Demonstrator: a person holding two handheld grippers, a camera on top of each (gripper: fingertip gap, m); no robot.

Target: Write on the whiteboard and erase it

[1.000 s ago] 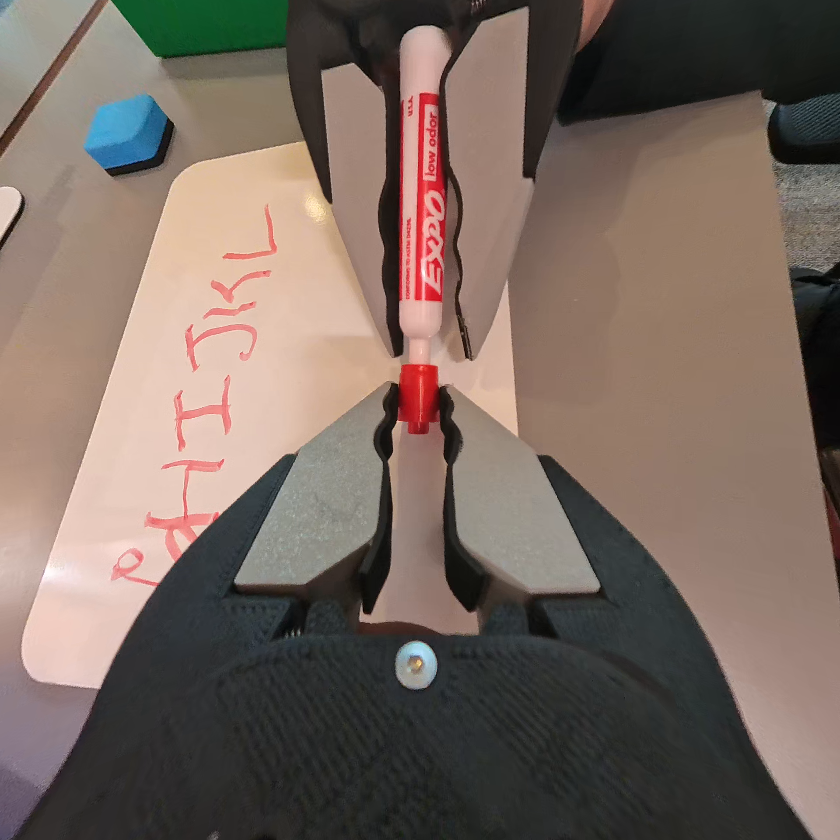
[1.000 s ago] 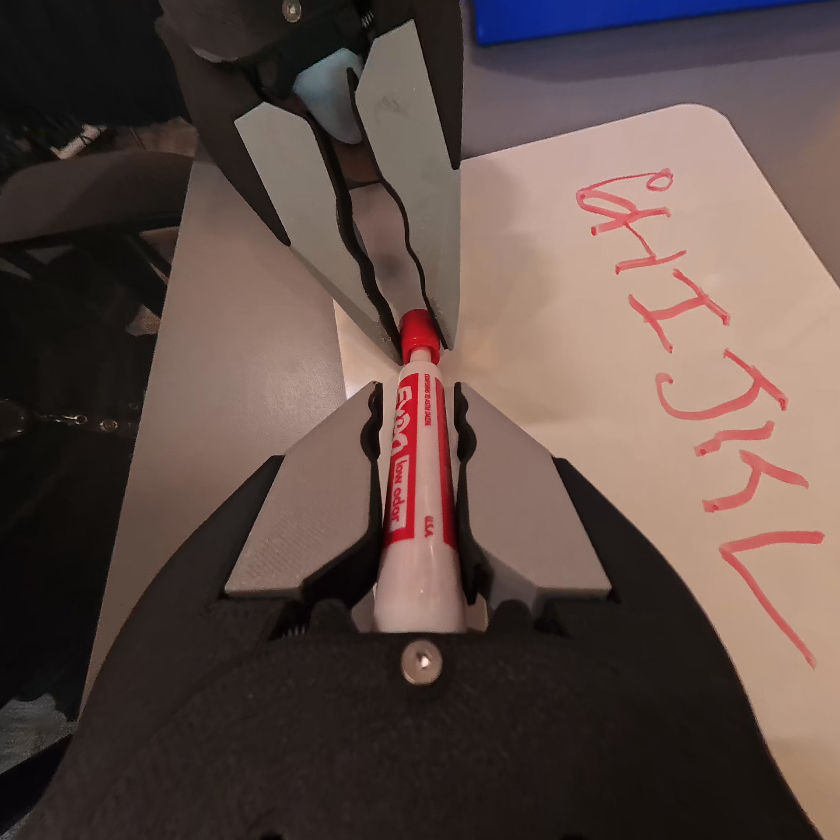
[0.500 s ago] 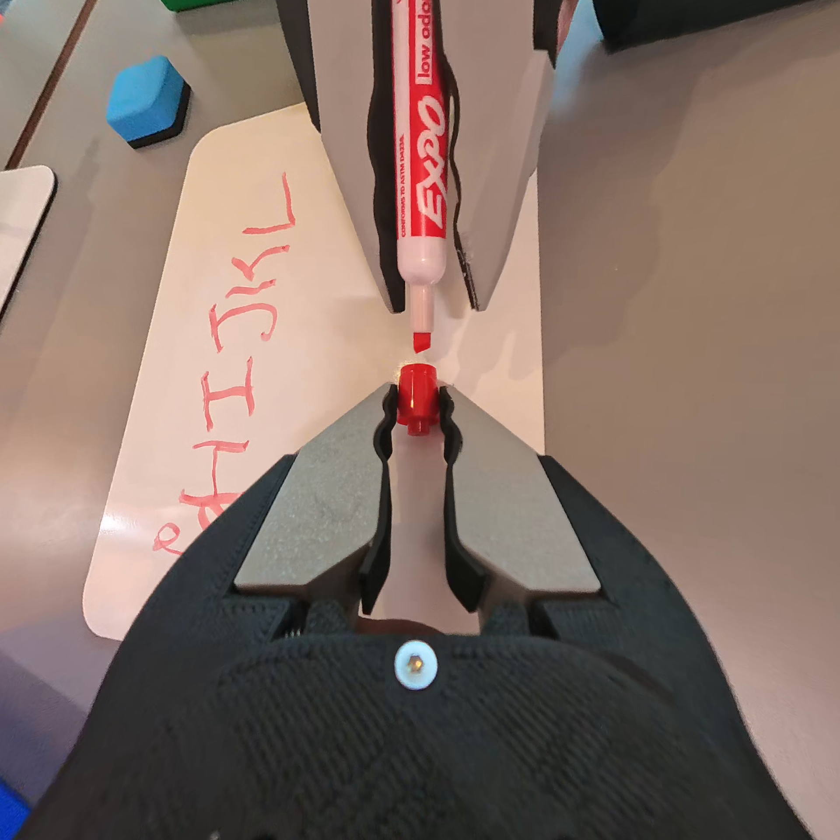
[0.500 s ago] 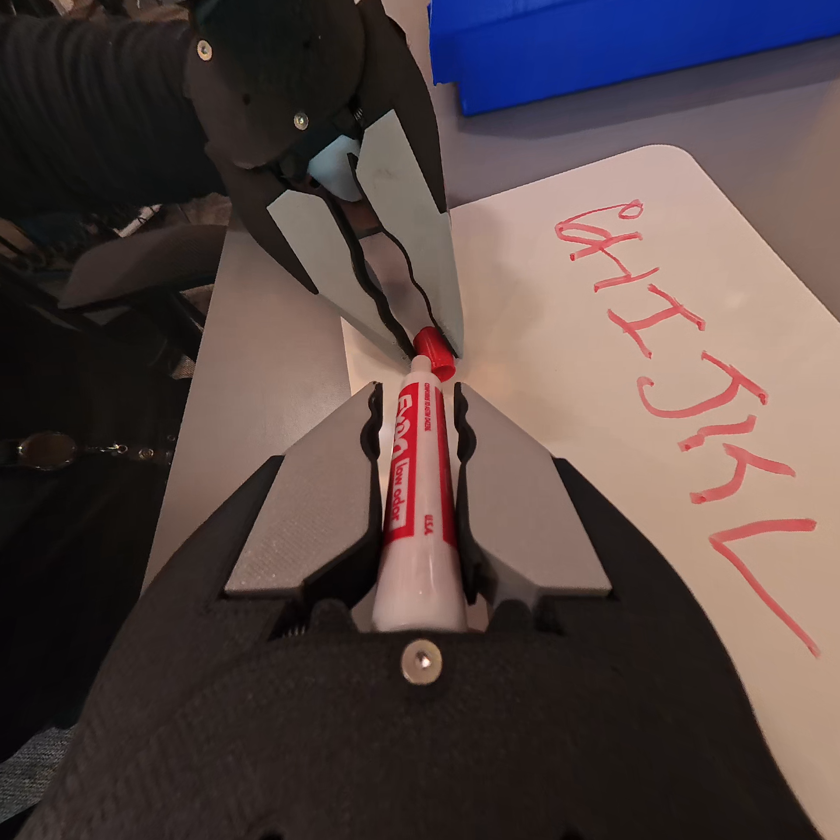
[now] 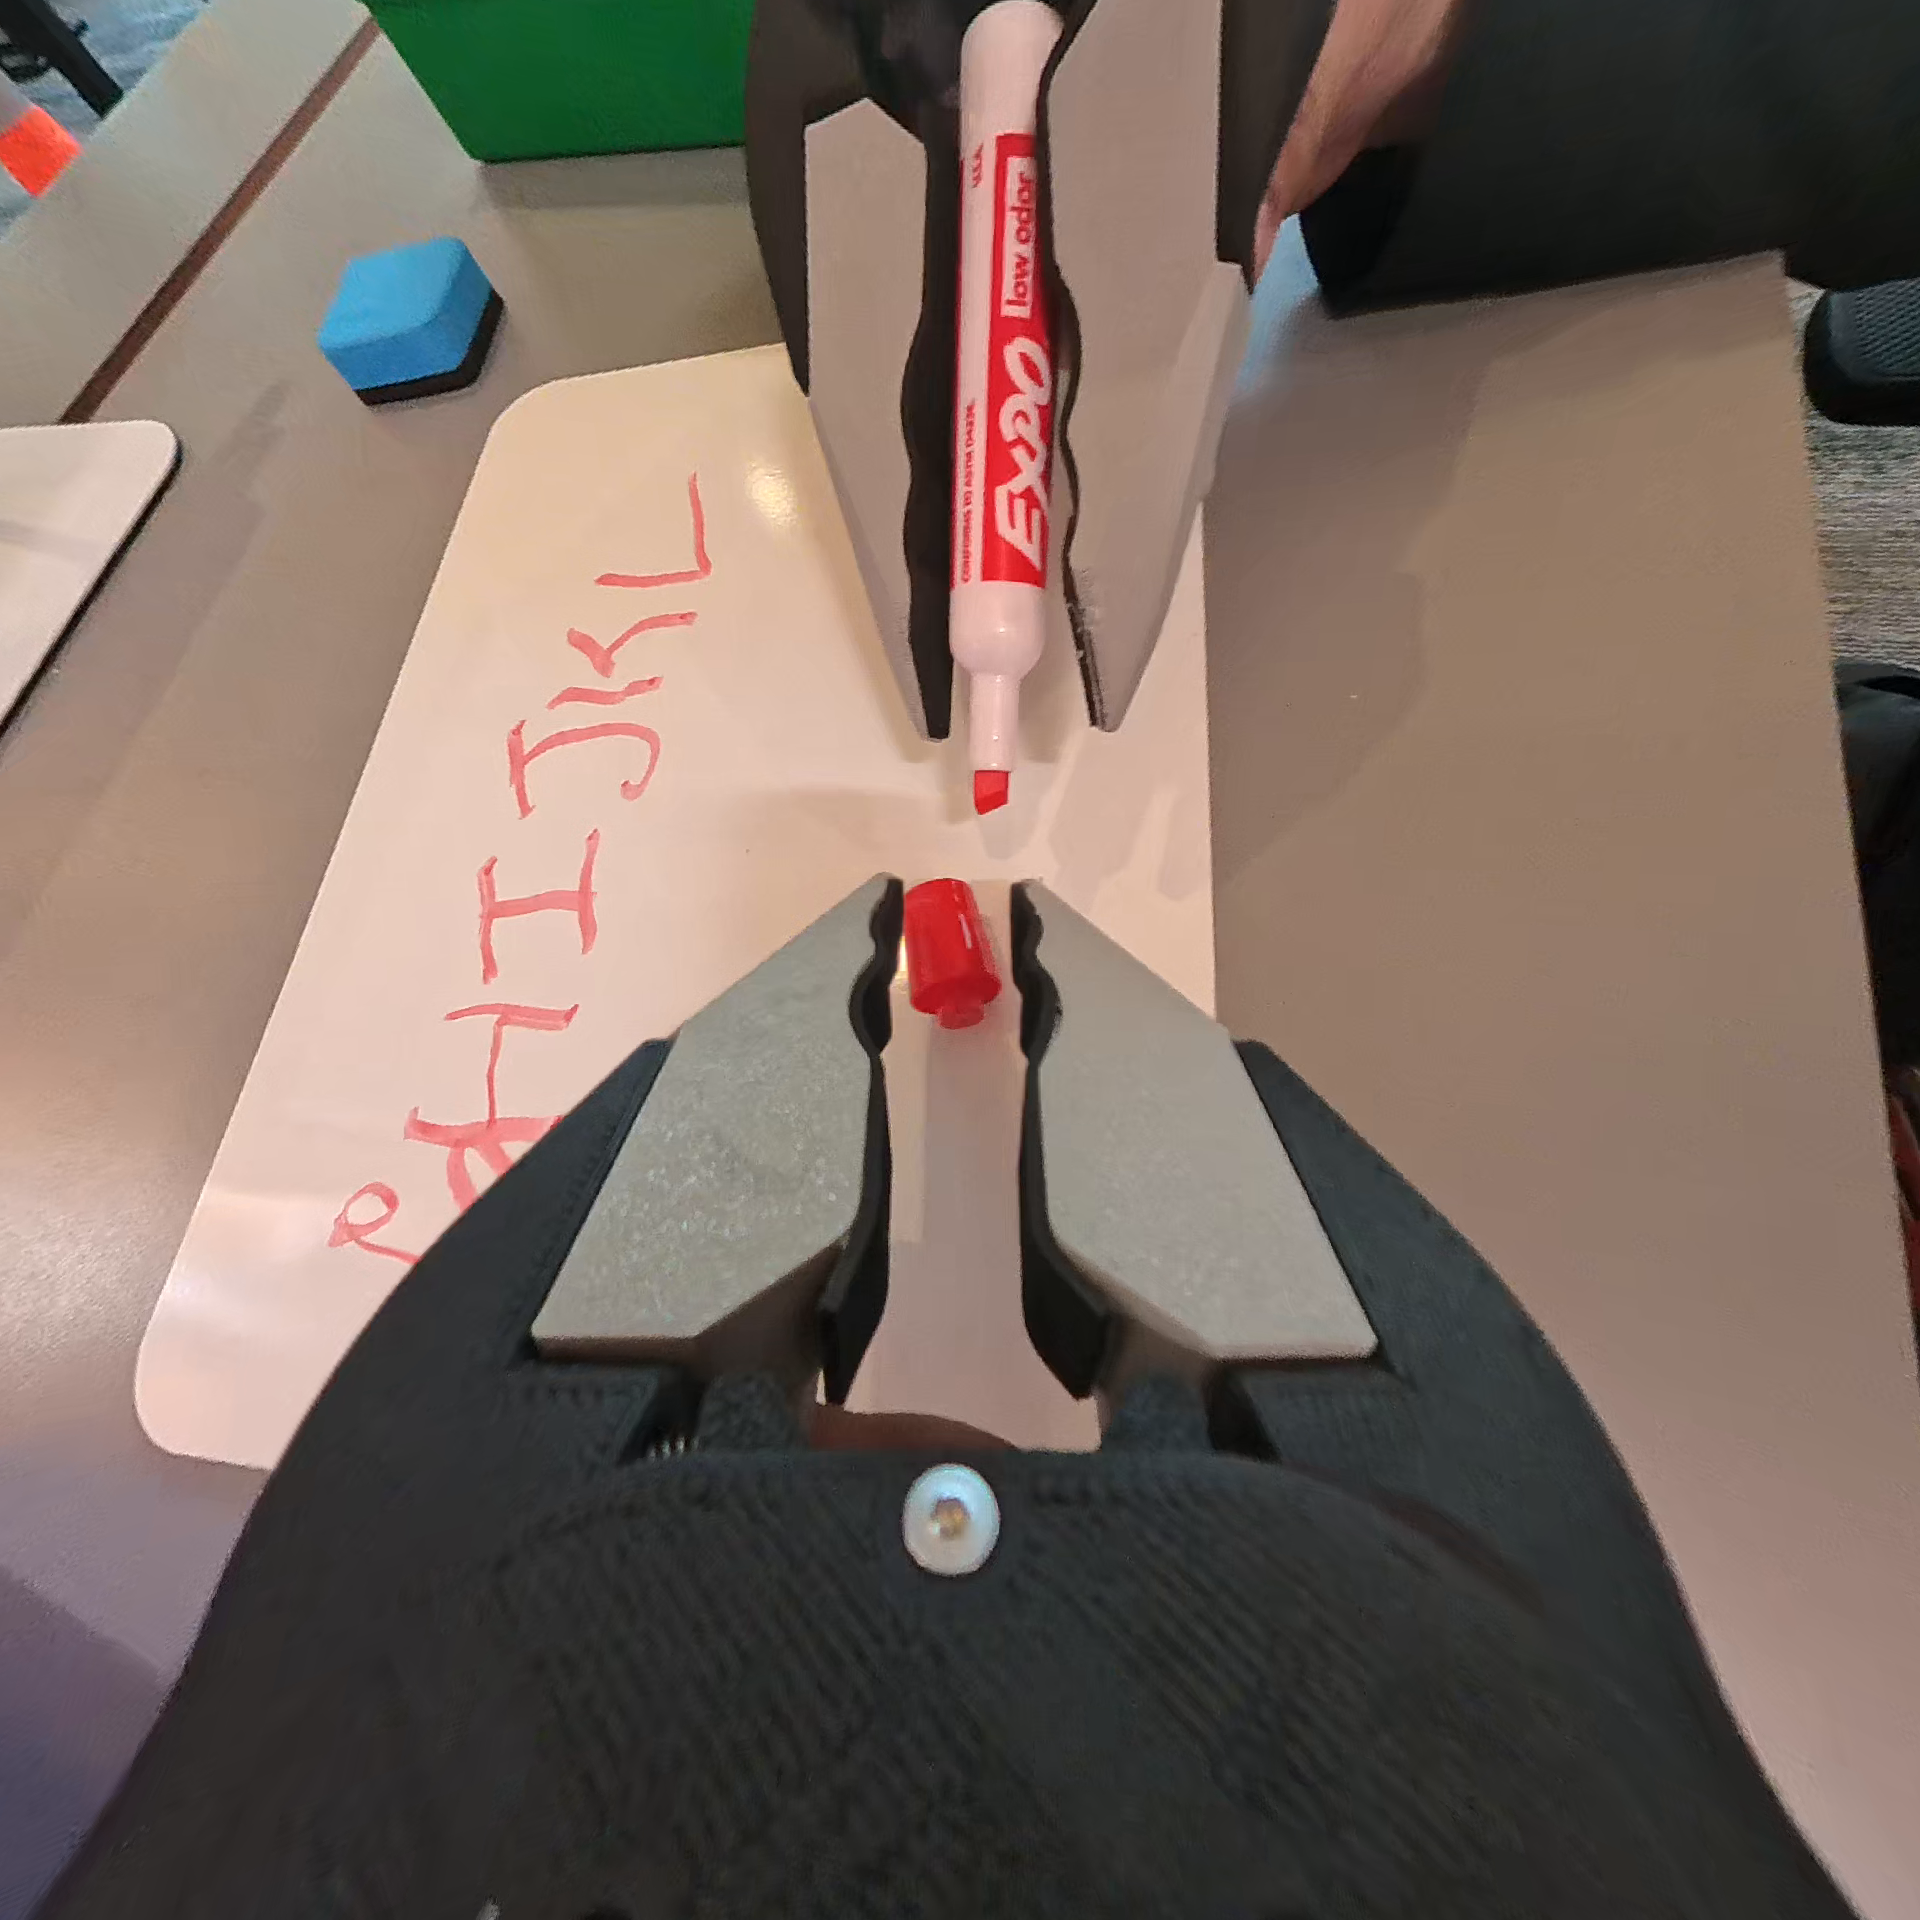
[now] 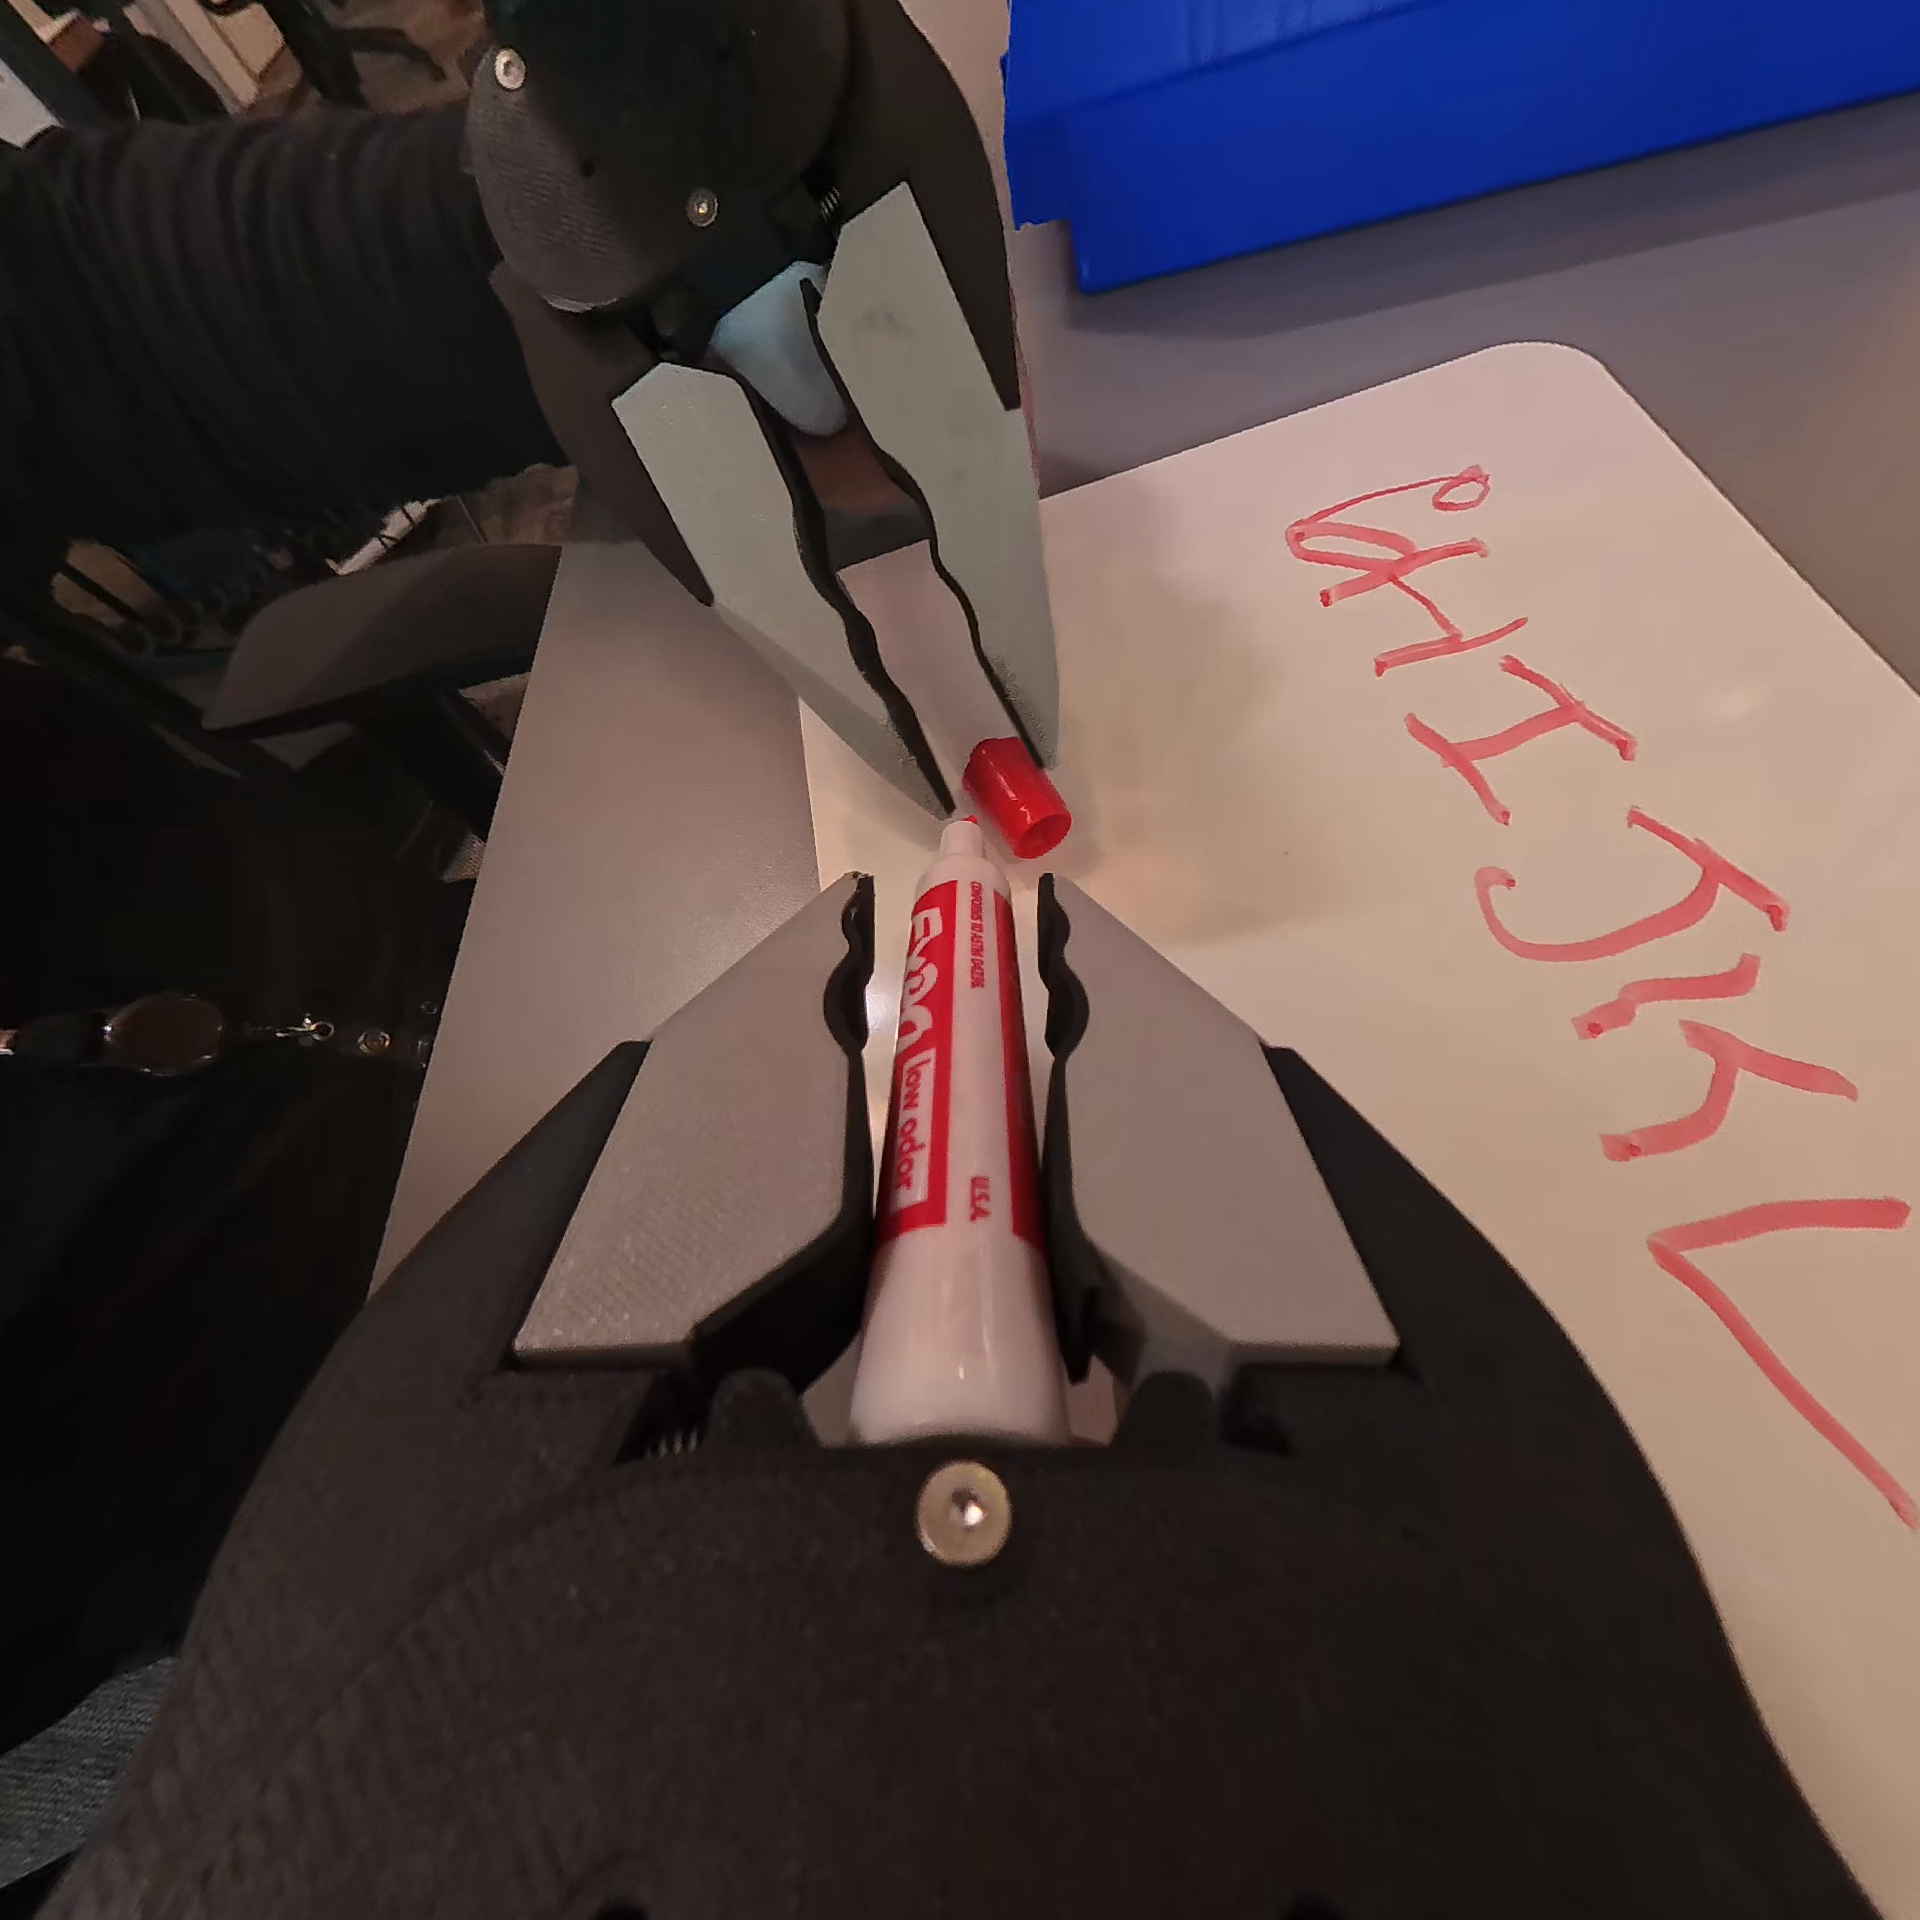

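Observation:
A white whiteboard (image 5: 790, 665) with red handwriting lies on the grey table; it also shows in the right wrist view (image 6: 1299, 790). My right gripper (image 6: 948, 899) is shut on a red-and-white marker (image 6: 961, 1122), whose bare red tip points down just above the board (image 5: 989, 792). The red cap (image 5: 943, 951) lies loose on the board between the spread fingertips of my left gripper (image 5: 951, 894), which is open. In the right wrist view the cap (image 6: 1016, 798) lies tilted at the left gripper's tips. A blue eraser (image 5: 405, 317) sits beyond the board's far left corner.
A green box (image 5: 582, 73) stands behind the eraser. A blue bin (image 6: 1455, 114) stands by the board's other end. A second white board's corner (image 5: 73, 499) lies at the left. The table's edge (image 5: 1813, 727) runs along the right, with chairs beyond. My two grippers' fingertips are within a few centimetres of each other. Both grippers' tips are roughly 30 cm from the blue eraser (image 5: 405, 317).
The marker has been pulled out of its cap and lifted away. My left gripper has opened, and the cap now lies loose on the board.

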